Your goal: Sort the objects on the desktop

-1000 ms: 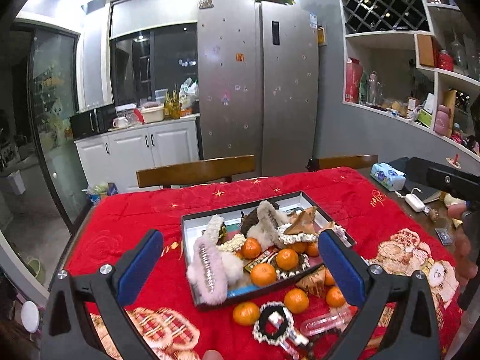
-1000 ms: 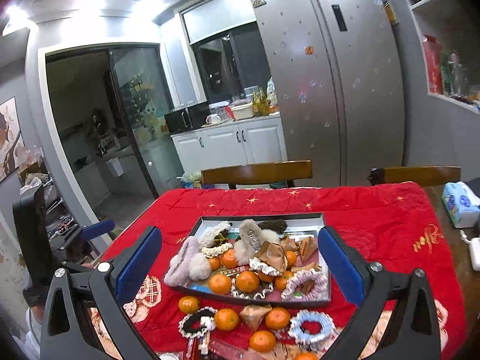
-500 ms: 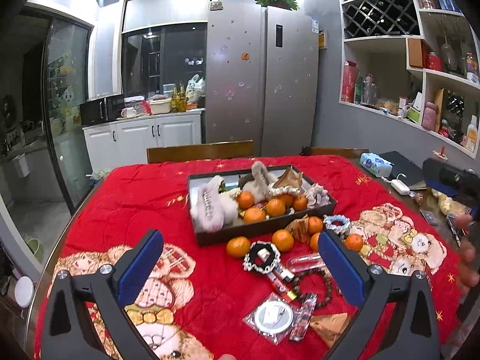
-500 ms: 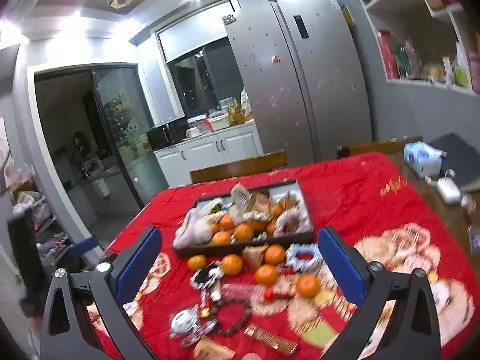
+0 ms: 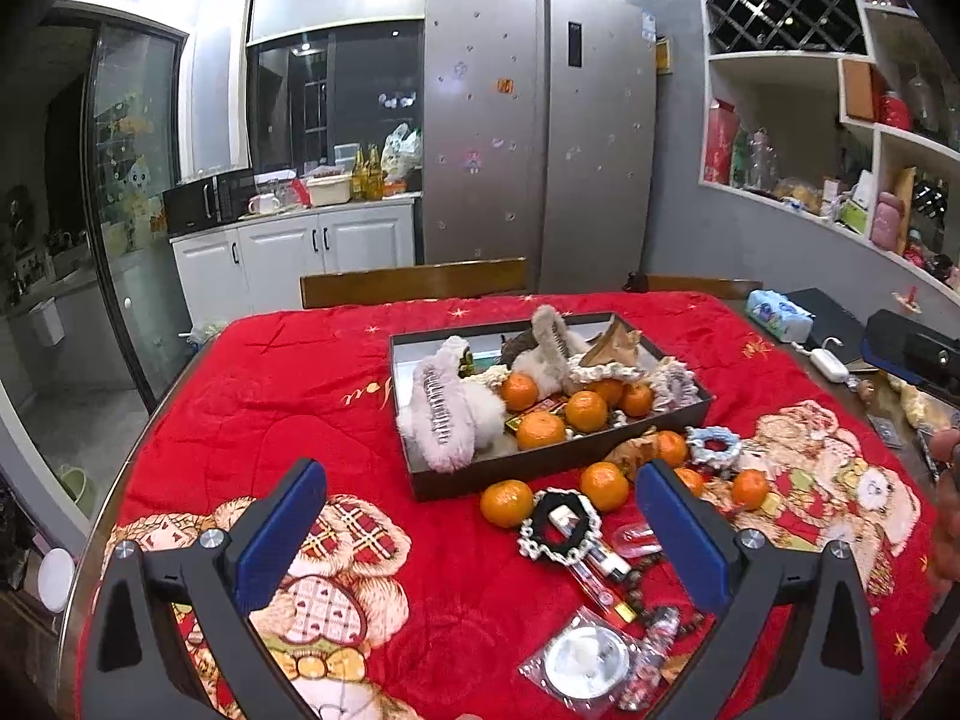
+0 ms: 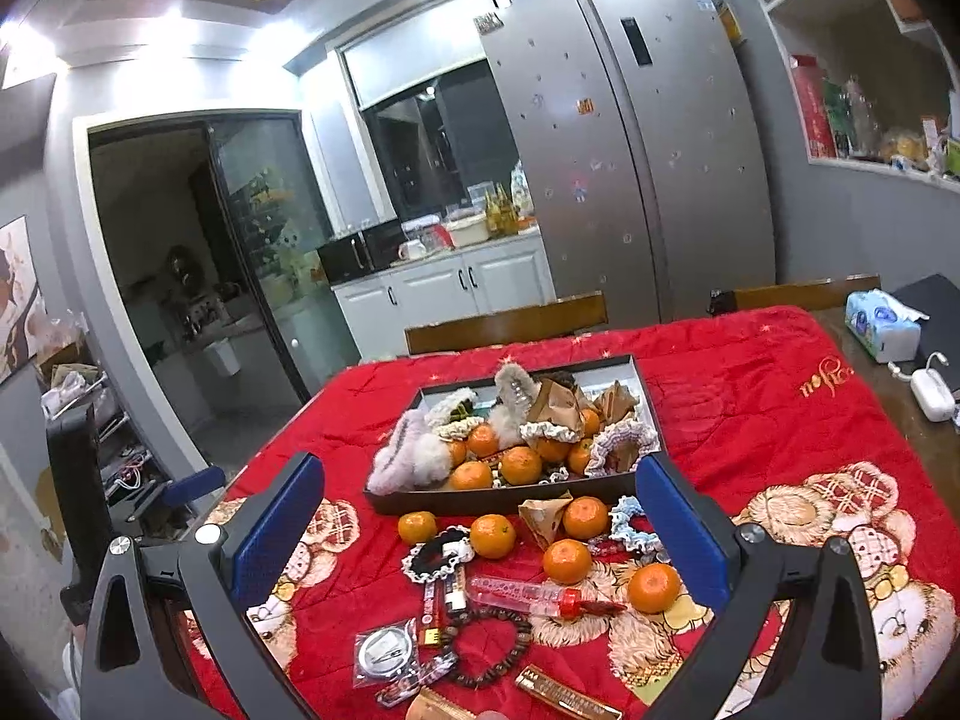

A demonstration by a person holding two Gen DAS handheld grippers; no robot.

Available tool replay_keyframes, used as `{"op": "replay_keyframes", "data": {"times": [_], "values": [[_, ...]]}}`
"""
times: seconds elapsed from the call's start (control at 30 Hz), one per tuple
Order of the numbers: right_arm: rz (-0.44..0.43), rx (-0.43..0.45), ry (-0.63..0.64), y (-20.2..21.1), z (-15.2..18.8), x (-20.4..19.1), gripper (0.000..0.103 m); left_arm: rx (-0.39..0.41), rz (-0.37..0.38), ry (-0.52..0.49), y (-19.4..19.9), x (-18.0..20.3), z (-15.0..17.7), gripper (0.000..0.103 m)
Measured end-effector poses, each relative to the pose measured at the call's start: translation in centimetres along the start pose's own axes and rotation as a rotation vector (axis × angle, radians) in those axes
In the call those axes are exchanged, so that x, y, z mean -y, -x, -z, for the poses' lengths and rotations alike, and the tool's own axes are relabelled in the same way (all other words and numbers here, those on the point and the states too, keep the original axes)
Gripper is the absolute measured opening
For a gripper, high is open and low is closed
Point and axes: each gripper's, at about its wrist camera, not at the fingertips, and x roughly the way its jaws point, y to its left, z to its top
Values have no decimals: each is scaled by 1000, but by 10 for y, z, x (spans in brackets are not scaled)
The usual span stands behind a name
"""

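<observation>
A dark tray [image 5: 558, 468] [image 6: 498, 501] on a red tablecloth holds tangerines, fluffy hair clips, scrunchies and paper packets. In front of it lie loose tangerines [image 5: 506, 502] [image 6: 492, 535], a black-and-white scrunchie [image 5: 561, 525] [image 6: 435, 549], a blue scrunchie [image 5: 714, 443] [image 6: 630, 522], a clear tube [image 6: 522, 591], a bead bracelet [image 6: 492, 642] and a round item in a clear bag [image 5: 585, 657] [image 6: 384, 651]. My left gripper [image 5: 480, 531] and right gripper [image 6: 480, 531] are both open and empty, held above the near side of the table.
A tissue pack [image 5: 779, 315] [image 6: 882, 327], a white charger [image 5: 828, 363] [image 6: 932, 393] and dark devices lie at the table's right edge. Two wooden chairs [image 5: 414, 288] stand behind the table. Fridge, cabinets and wall shelves are farther back.
Both grippers have pulled back and risen away from the tray, so more of the loose items in front of it show. Both have stayed open and empty.
</observation>
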Motion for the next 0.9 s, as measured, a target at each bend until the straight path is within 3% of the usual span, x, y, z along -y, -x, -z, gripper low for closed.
{"op": "replay_keyframes", "data": {"times": [0.27,0.47,0.7,0.8,0.9], "values": [[12,-59,30,-39,-9,6,103,-86,-7,-18,-64,1,-6,103],[-42,-162,-1,-84,3,10,103,-153,-4,-42,-111,3,-1,103],[-63,-215,-35,-121,15,19,103,-236,-8,-6,-153,-4,9,103],[-109,-238,-58,-136,20,19,103,-255,-9,-2,-162,-7,15,103],[-208,-268,-67,-148,27,15,98,-285,3,20,-172,-11,23,103]]}}
